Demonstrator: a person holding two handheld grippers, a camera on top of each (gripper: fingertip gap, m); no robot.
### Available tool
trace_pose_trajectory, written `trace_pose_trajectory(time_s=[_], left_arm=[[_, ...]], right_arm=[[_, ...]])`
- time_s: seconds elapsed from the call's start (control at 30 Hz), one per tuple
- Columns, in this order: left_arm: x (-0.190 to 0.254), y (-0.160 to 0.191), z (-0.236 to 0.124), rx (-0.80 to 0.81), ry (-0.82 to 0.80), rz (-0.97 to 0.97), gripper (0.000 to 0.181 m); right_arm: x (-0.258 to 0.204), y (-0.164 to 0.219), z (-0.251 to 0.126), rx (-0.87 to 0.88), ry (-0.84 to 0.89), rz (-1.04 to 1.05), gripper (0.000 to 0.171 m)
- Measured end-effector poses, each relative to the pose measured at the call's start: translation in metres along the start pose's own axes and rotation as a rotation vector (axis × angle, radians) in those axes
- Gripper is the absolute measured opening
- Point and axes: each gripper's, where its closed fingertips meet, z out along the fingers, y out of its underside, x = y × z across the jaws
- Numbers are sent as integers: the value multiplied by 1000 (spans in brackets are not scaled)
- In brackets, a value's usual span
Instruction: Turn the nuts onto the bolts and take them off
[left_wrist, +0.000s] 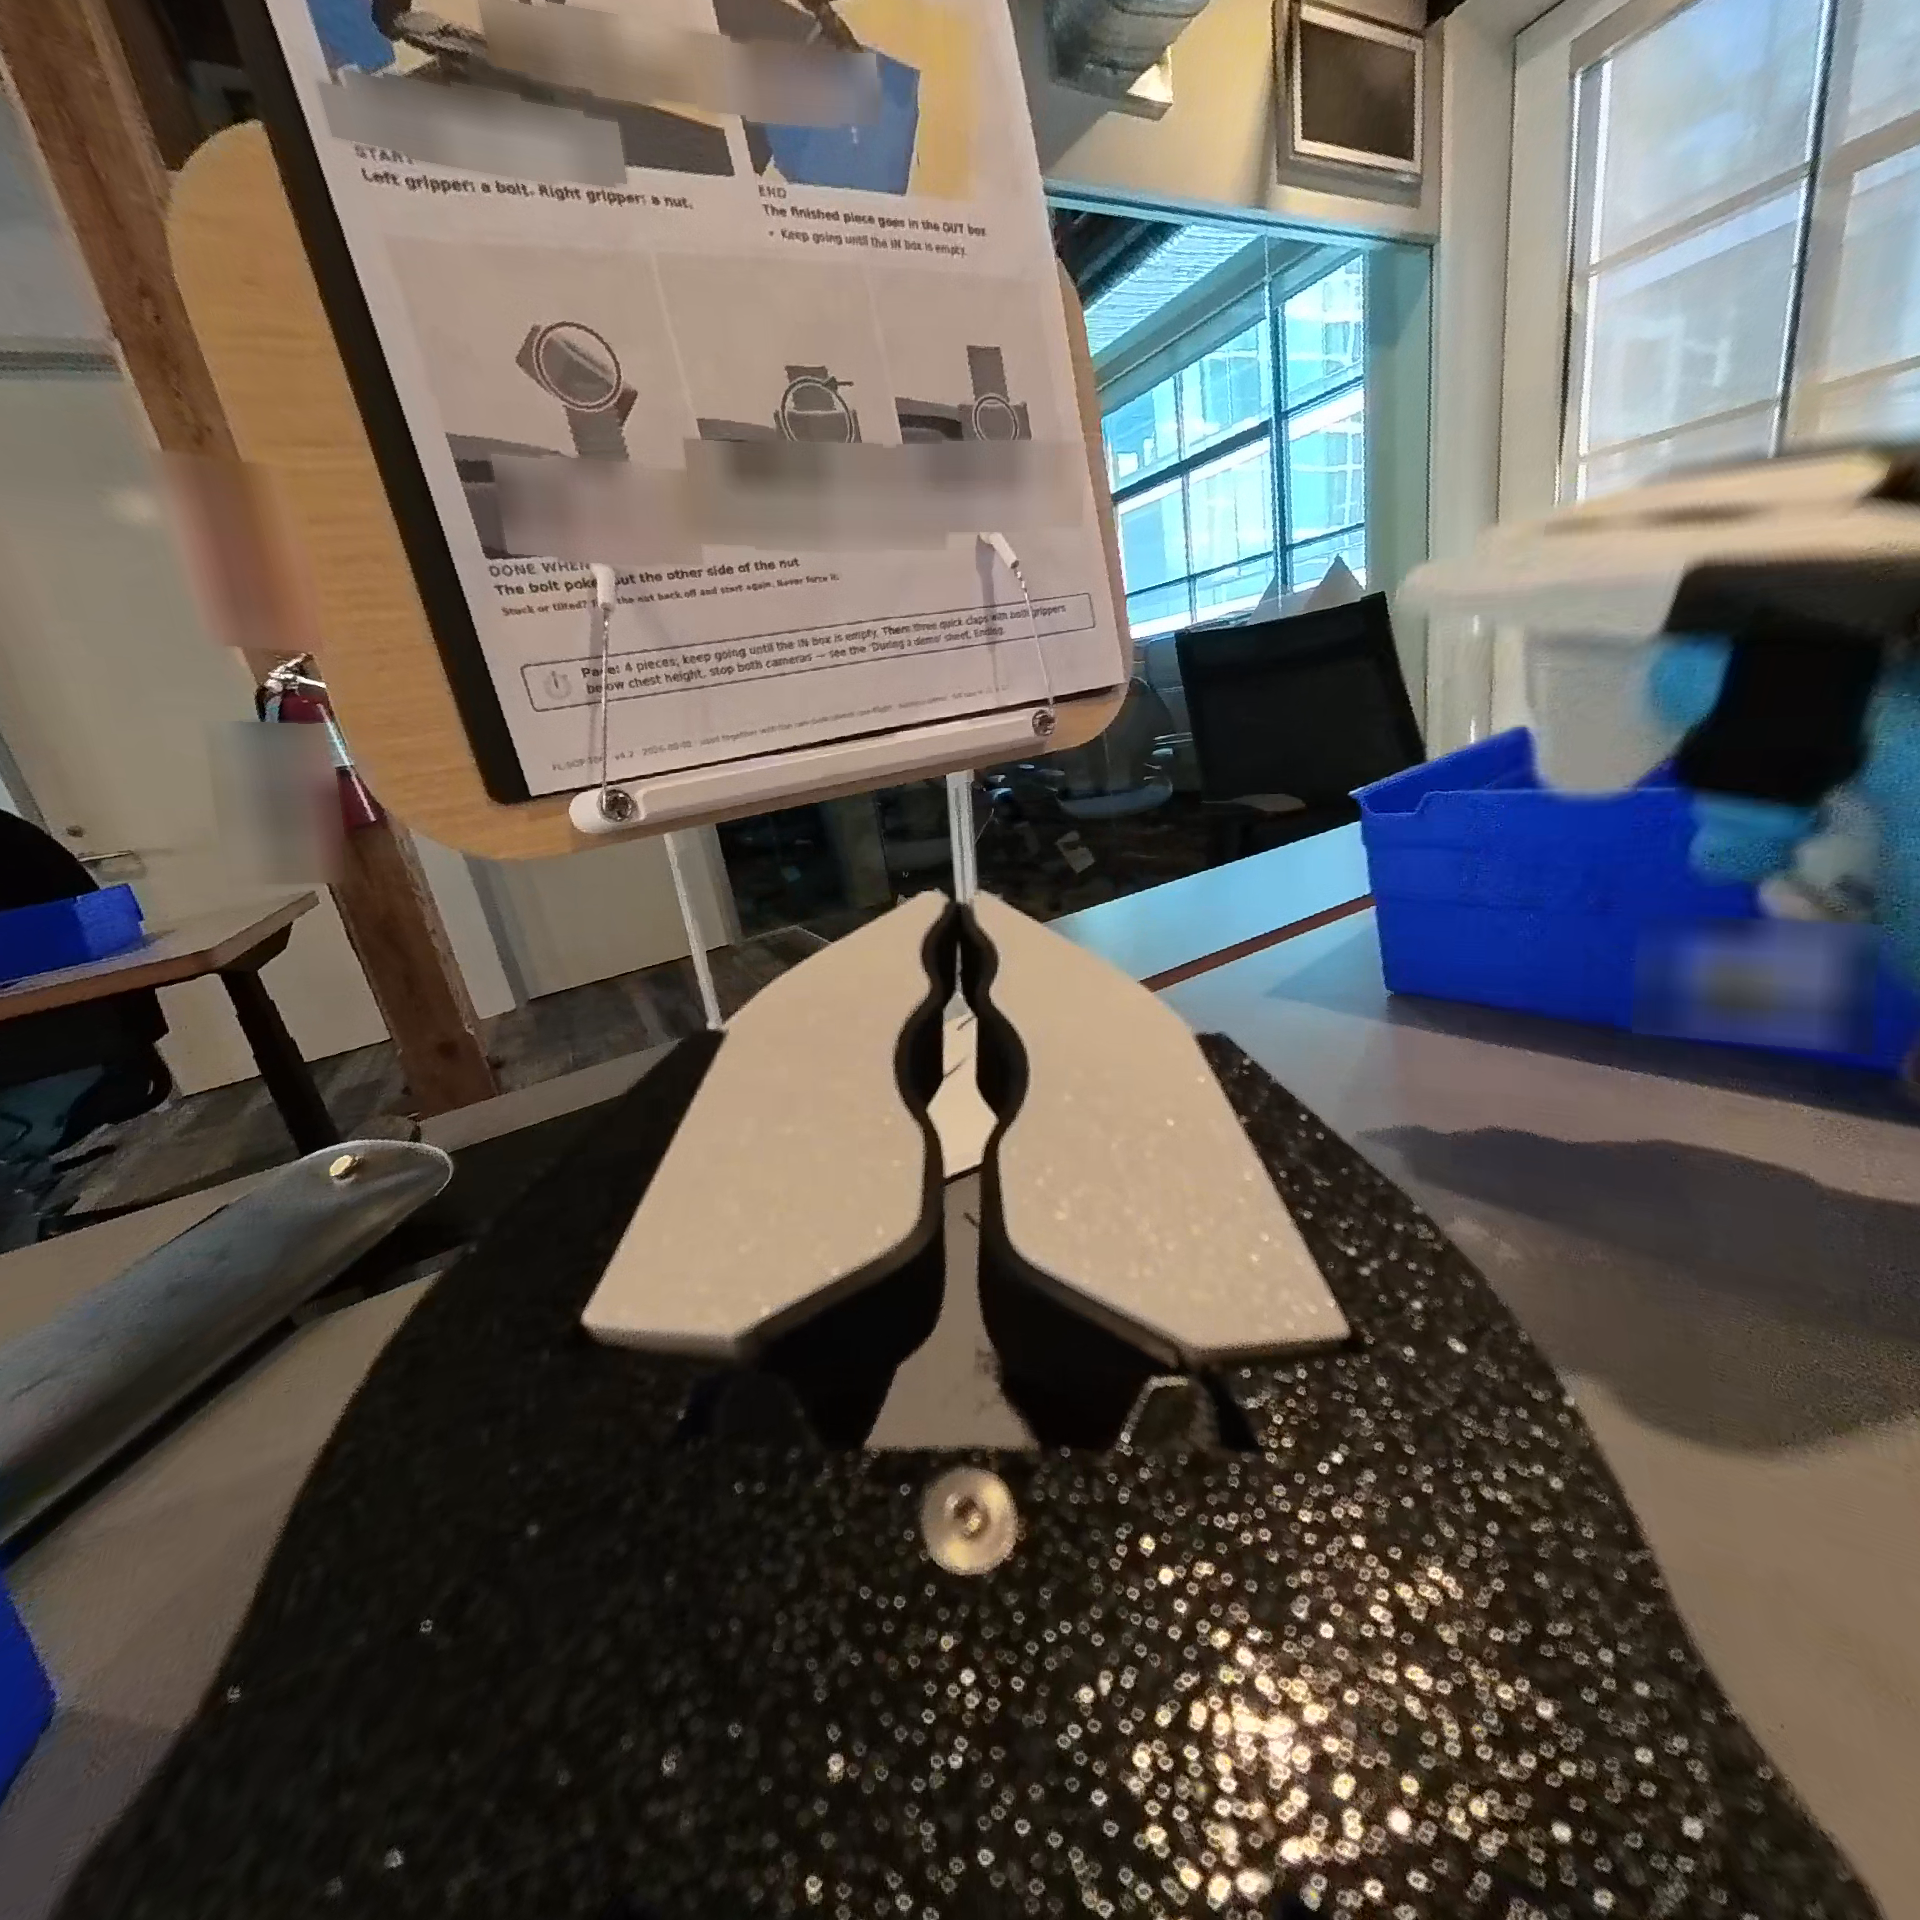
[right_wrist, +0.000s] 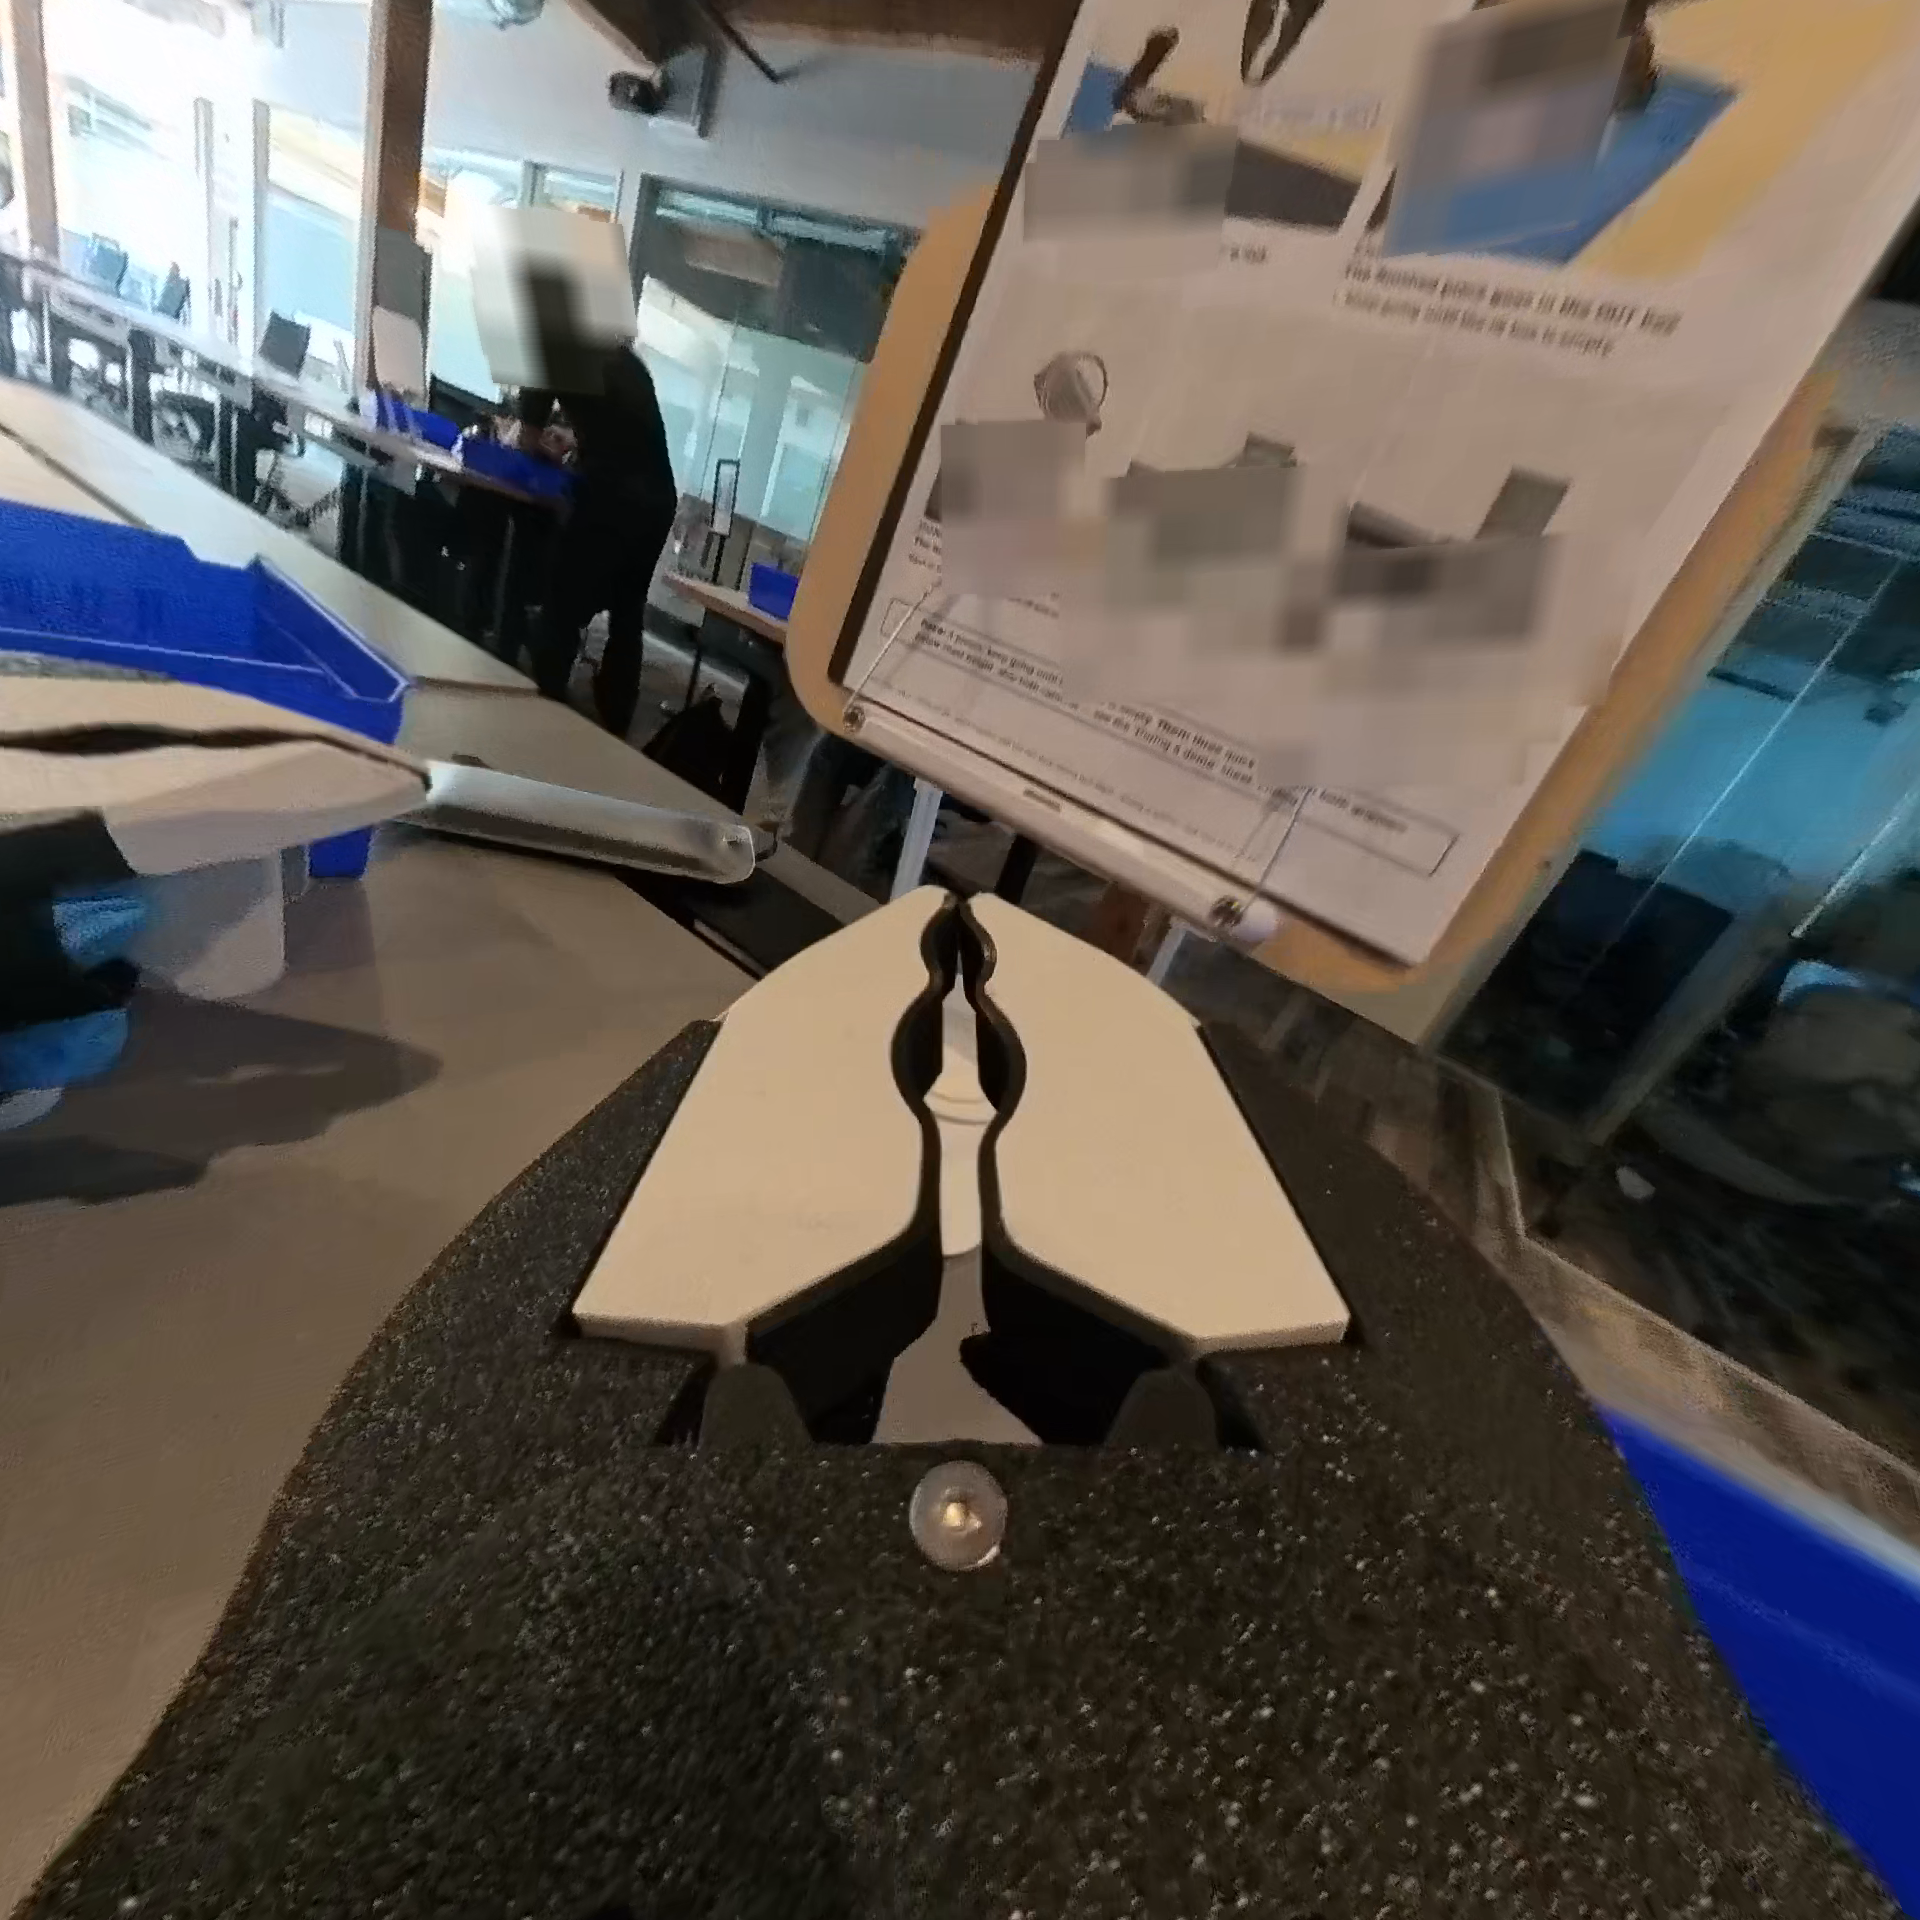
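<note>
Your left tongs (left_wrist: 962, 914) are pressed together at the tips with nothing between them, and your right tongs (right_wrist: 957, 912) are the same. Both hover over the grey worktop (left_wrist: 1455, 1122). No nuts or bolts can be made out in either view. Farther right sits a blue bin (left_wrist: 1507, 883). Beyond the tips stands a wooden board (left_wrist: 270, 436) carrying a printed instruction sheet (left_wrist: 727, 416).

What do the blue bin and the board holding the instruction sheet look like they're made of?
The blue open-topped bin looks like moulded plastic: uniform colour, stepped rim, slight sheen. The rounded tan board looks like pale wood or laminate, matte with faint grain; which, I cannot tell.
</note>
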Motion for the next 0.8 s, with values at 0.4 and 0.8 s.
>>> trace_pose_trajectory(time_s=[0.4, 0.8], left_arm=[[28, 11, 8, -67, 116, 100, 0], [55, 13, 8, -86, 180, 255, 0]], right_arm=[[141, -18, -89, -334, 34, 62, 0], [174, 105, -130, -685, 24, 248, 0]])
